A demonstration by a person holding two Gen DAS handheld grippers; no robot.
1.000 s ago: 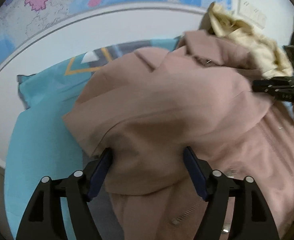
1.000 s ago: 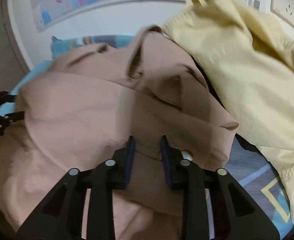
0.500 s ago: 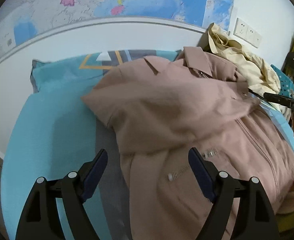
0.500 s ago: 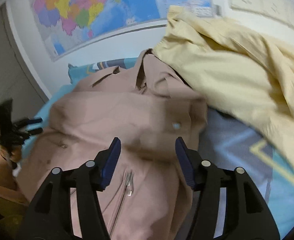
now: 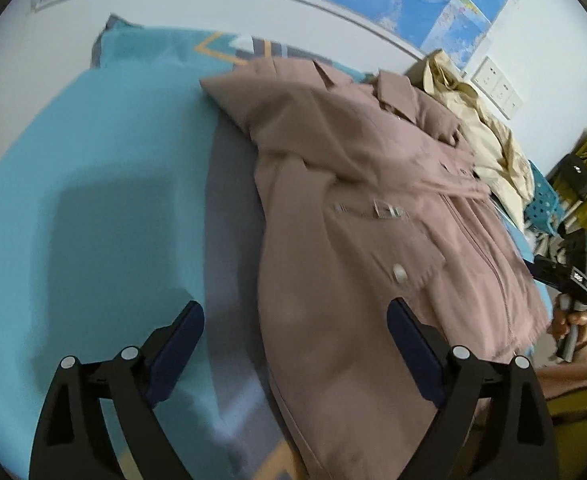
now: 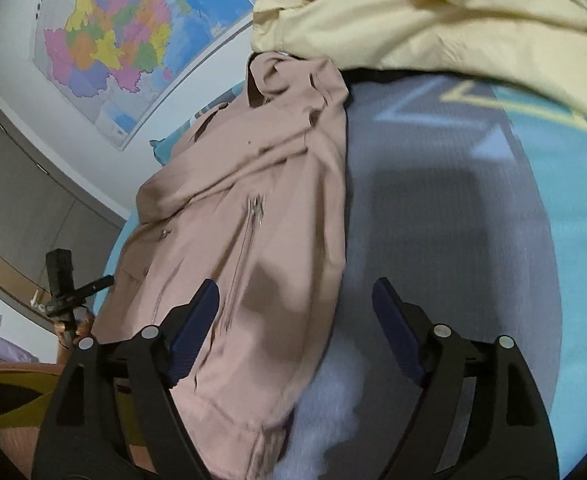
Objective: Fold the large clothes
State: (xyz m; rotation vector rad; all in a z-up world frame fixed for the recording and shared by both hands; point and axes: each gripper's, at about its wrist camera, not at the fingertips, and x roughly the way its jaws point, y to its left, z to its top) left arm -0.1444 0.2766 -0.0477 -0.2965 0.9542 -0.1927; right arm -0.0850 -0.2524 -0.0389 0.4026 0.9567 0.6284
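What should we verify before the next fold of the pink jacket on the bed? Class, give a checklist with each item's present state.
1. Left gripper free of cloth: ok; its jaws are opening and nothing is pinched.
2. Right gripper free of cloth: ok; its jaws are opening, the pink jacket lies below them, unpinched.
3. Sleeves folded in over the jacket's front: ok.
4. Jacket hem lying flat on the bedspread: cannot tell; the near edge is blurred.
5. Yellow garment clear of the jacket: not ok; it lies against the collar end.
6. Bare bedspread beside the jacket: ok.
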